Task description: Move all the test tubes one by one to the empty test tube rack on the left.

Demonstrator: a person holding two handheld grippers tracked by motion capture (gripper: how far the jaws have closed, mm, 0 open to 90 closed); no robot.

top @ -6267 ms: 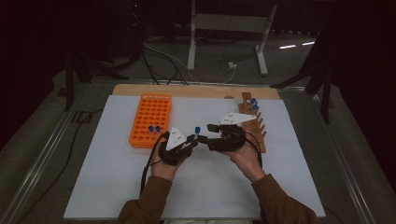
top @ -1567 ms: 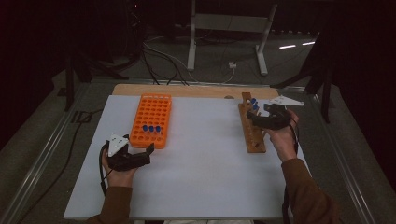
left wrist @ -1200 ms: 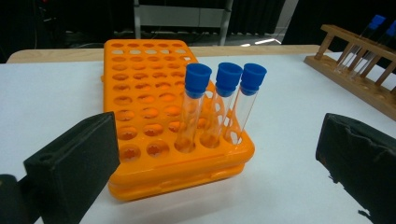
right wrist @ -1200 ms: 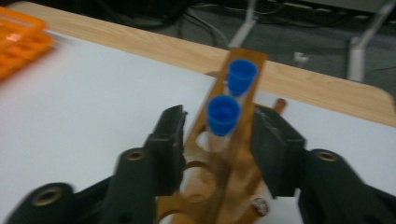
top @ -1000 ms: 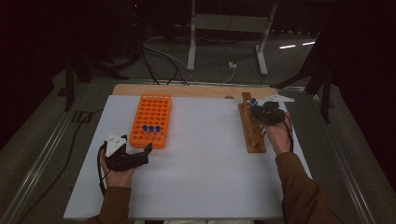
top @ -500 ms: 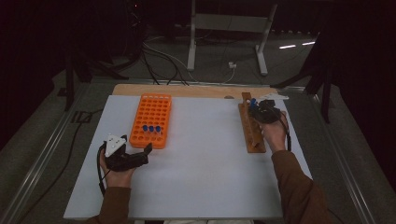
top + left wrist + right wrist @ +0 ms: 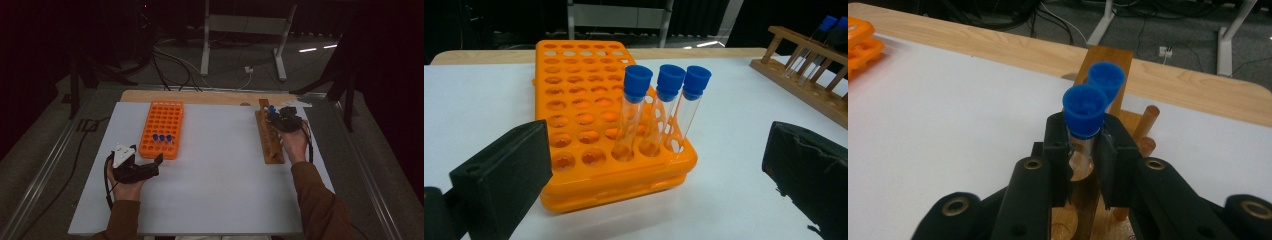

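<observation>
Three tubes (image 7: 659,112) already stand in the orange rack (image 7: 161,129), at about 10 o'clock on the table. The right claw (image 7: 1083,150) squeezes a tube (image 7: 1085,115) in the wood rack (image 7: 269,137), at 2 o'clock. One more tube (image 7: 1106,80) waits behind. The left claw (image 7: 649,175) is wide and holds nothing.

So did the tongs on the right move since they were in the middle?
Yes. The right tongs went from mid-table to the wooden rack at the right edge, and are shut on a blue-capped tube there.

Both hand-held grippers no longer together mid-tabletop, left hand-held gripper (image 7: 159,161) now beside orange rack (image 7: 161,129), right hand-held gripper (image 7: 1083,142) now clamped on blue-capped tube (image 7: 1084,120) at wooden rack (image 7: 269,137)
</observation>
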